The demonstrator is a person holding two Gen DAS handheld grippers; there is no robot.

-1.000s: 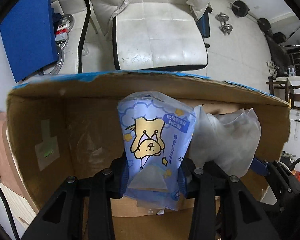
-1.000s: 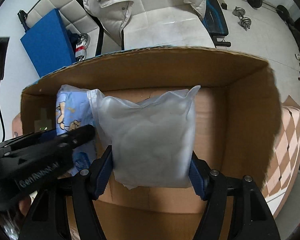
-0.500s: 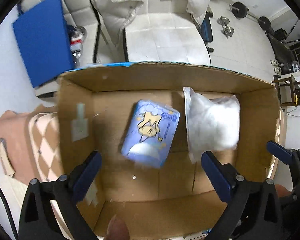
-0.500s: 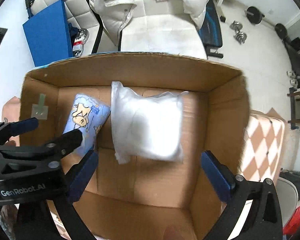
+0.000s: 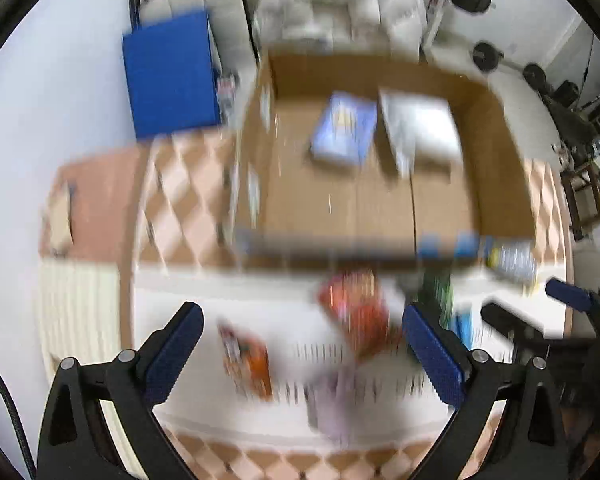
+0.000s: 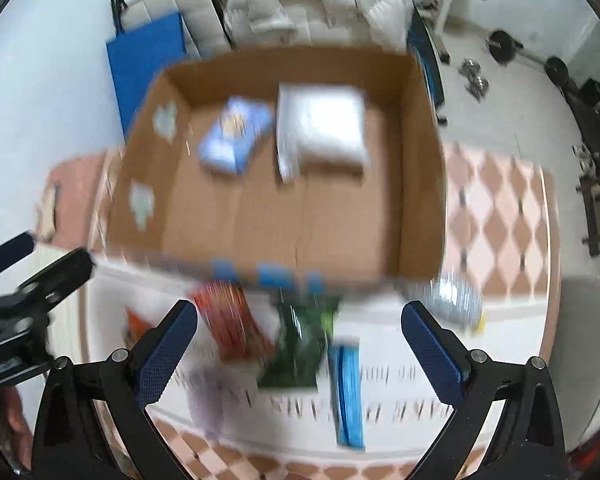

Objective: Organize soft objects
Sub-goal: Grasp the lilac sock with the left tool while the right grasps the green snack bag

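Both views are motion-blurred. A blue cartoon-printed pack (image 5: 344,130) (image 6: 234,136) and a white plastic-wrapped pack (image 5: 420,132) (image 6: 320,128) lie side by side at the far end of an open cardboard box (image 5: 500,152) (image 6: 420,160). My left gripper (image 5: 300,352) is open and empty, held back above a white basket (image 5: 228,312). My right gripper (image 6: 300,348) is open and empty above the same basket (image 6: 388,320). In the basket lie a red pack (image 5: 356,316) (image 6: 228,320), a green pack (image 6: 300,344), a blue pack (image 6: 348,392) and an orange pack (image 5: 248,356).
The box and basket rest on a table with a pink checked cloth (image 6: 500,208). A plastic bottle (image 6: 456,300) lies near the box's right corner. Behind the box are a white chair with a padded jacket (image 6: 320,0), a blue board (image 5: 168,76) and dumbbells on the floor.
Both grippers have let go of their packs, which now lie in the box. Both grippers have pulled back and up, from over the box to over the basket.
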